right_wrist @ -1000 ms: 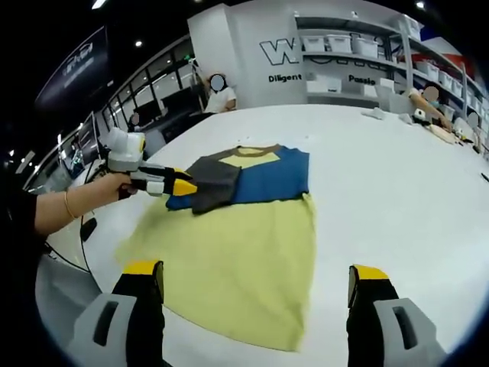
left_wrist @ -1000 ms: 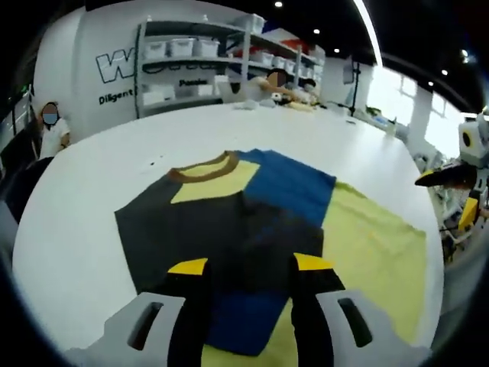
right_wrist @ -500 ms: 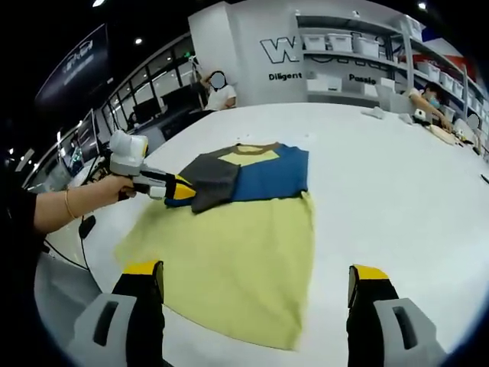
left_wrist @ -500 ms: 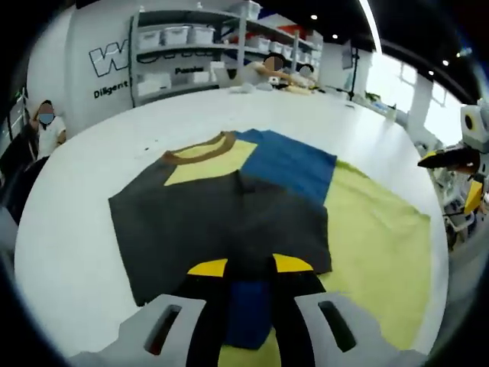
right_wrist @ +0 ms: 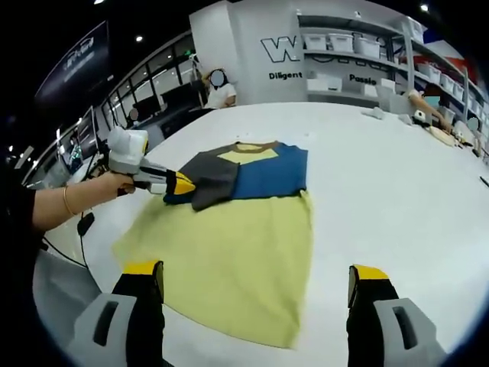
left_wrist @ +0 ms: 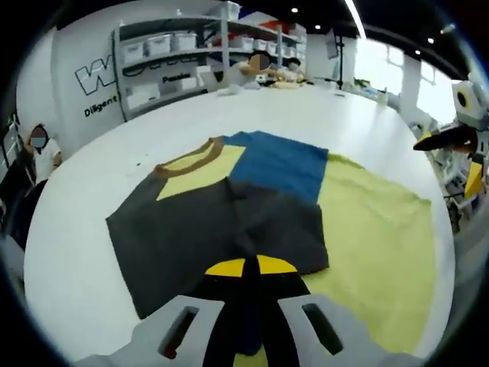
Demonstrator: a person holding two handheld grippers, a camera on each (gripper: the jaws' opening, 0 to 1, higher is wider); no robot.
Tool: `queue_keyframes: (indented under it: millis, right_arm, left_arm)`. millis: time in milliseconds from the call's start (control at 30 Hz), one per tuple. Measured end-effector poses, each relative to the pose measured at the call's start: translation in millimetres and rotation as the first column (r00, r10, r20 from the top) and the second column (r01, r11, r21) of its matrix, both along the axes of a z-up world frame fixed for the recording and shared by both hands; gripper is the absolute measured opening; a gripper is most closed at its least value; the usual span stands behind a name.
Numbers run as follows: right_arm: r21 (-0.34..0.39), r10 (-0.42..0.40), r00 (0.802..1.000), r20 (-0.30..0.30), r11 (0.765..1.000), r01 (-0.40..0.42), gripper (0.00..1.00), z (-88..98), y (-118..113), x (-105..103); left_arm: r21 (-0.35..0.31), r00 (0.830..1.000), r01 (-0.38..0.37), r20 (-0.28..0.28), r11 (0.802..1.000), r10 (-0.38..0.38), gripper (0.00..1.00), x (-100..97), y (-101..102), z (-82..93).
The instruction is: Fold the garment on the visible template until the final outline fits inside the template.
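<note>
Right gripper view: white table [right_wrist: 397, 176], shelving [right_wrist: 359, 57] behind.

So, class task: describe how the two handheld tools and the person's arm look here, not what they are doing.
Each tool has black jaws with yellow tips on light grey mounts. The left tool carries a white, rounded body. The right tool shows the same grey mounts. The person's arm wears a thin bracelet at the wrist and a dark sleeve further up.

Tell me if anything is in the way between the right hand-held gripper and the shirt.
Nothing visible. Between the open right hand-held gripper and the shirt lies only the flat yellow template on the white table.
</note>
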State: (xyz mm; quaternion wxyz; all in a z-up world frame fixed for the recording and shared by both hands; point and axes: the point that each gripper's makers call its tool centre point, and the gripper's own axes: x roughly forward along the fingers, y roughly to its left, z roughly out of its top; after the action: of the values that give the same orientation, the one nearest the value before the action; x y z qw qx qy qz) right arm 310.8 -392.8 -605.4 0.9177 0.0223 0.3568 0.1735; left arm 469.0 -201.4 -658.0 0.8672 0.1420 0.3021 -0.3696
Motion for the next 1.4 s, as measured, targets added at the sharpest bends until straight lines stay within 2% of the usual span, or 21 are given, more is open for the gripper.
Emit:
queue_keyframes:
  millis: [567, 800, 1000, 1100, 1200, 1400]
  right_arm:
    - [-0.005, -0.017, 1.0, -0.002, 1.0, 0.017, 0.99, -1.4, -5.1, -2.8]
    - [-0.005, -0.026, 1.0, -0.001, 1.0, 0.026, 0.99, -1.6, -8.2, -3.4]
    - [-0.004, -0.037, 0.999, -0.002, 0.999, 0.037, 0.99, -2.4, -11.2, -5.6]
    - [-0.002, -0.043, 0.999, -0.003, 0.999, 0.043, 0.99, -2.8, -12.6, -6.7]
    - [-0.002, -0.051, 0.999, -0.005, 0.999, 0.051, 0.99, -3.6, -14.8, -7.3]
    - [0.002, -0.051, 0.999, -0.003, 0.999, 0.051, 0.99, -4.1, -14.6, -6.7]
  left_arm:
    - [-0.07, 0.994, 0.106, 0.034, 0.992, -0.104, 0.02, 6.8, -53.1, 30.2]
    - [-0.082, 0.985, 0.168, 0.054, 0.982, -0.164, 0.02, 9.6, -80.8, 43.6]
    - [-0.067, 0.976, 0.212, 0.072, 0.975, -0.207, 0.02, 13.4, -101.2, 50.8]
    - [-0.066, 0.974, 0.222, 0.072, 0.973, -0.217, 0.02, 14.7, -108.5, 52.7]
    - [-0.036, 0.97, 0.23, 0.083, 0.973, -0.226, 0.02, 17.6, -115.5, 50.8]
    - [-0.056, 0.973, 0.224, 0.075, 0.973, -0.219, 0.03, 22.2, -128.1, 48.7]
